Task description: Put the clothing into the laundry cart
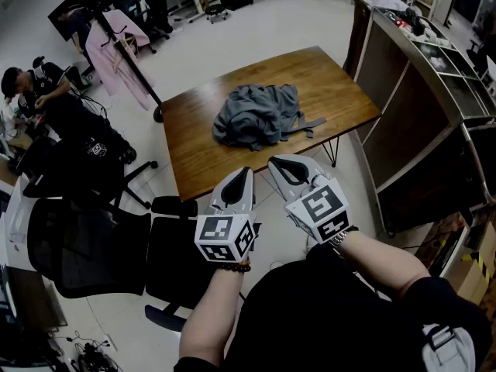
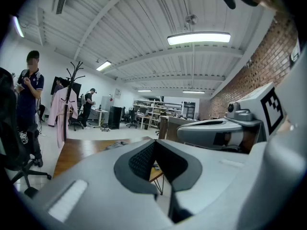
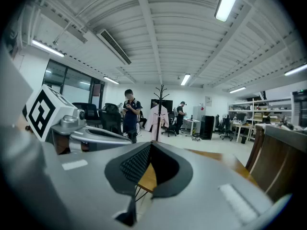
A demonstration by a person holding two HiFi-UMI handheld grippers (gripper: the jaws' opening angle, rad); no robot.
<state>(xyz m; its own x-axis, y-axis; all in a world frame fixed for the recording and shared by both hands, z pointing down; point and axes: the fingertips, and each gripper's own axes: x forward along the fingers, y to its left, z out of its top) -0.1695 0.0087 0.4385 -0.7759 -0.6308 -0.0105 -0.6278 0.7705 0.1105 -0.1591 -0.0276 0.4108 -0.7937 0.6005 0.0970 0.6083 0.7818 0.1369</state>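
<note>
A crumpled grey garment (image 1: 260, 115) lies in a heap on the brown wooden table (image 1: 201, 153), a strap trailing off to its right. Both grippers hang in the air short of the table's near edge, side by side, tips toward the garment. My left gripper (image 1: 245, 172) is shut and empty; its own view shows the jaws meeting at the tip (image 2: 154, 142), the garment (image 2: 117, 145) low beyond. My right gripper (image 1: 273, 163) is shut too, with nothing in it (image 3: 150, 144). A tall metal-framed cart with dark sides (image 1: 434, 169) stands right of the table.
Black office chairs (image 1: 85, 239) stand at the lower left, close to the table's near corner. A coat rack with a pink garment (image 1: 116, 53) stands beyond the table's left end. People sit and stand at the far left (image 1: 35, 84). Pale floor surrounds the table.
</note>
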